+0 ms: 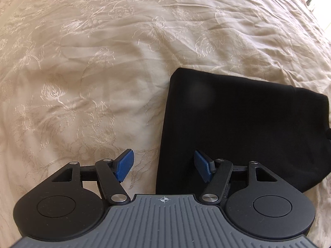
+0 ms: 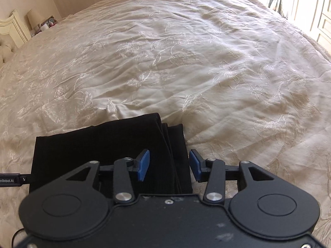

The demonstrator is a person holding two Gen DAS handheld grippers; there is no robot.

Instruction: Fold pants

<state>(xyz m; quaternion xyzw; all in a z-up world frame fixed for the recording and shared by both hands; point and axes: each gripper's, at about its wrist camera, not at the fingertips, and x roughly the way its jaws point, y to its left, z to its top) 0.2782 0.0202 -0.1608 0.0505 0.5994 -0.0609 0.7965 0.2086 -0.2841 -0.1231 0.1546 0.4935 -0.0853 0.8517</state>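
On the near part of the wide bed, the black pants [image 1: 244, 128] lay folded into a compact rectangle, flat against the cream embroidered bedspread [image 1: 86, 66], with plenty of bare cover stretching away toward the headboard [image 2: 9, 33] and the lamp [image 2: 34, 17] beside it. From the right-hand side I could see the layers stacked at one edge, several folds lying one over another, which told me the bundle had been doubled more than once and was set down so that its edges lined up. The left gripper [image 1: 163, 166] hung above the pants' left edge with its blue pads [image 1: 124, 165] spread wide, one over the bedspread and the other over the cloth, gripping nothing. The right gripper [image 2: 169, 164] stood over the layered edge, its jaws apart as well, the stacked folds lying below the gap but not pinched by either pad. Both tools pointed steeply down at the bundle, as one would hold them just above a finished piece of work. To my eye the folding was done or very nearly so; at most the slightly staggered layers might want a nudge to square them.
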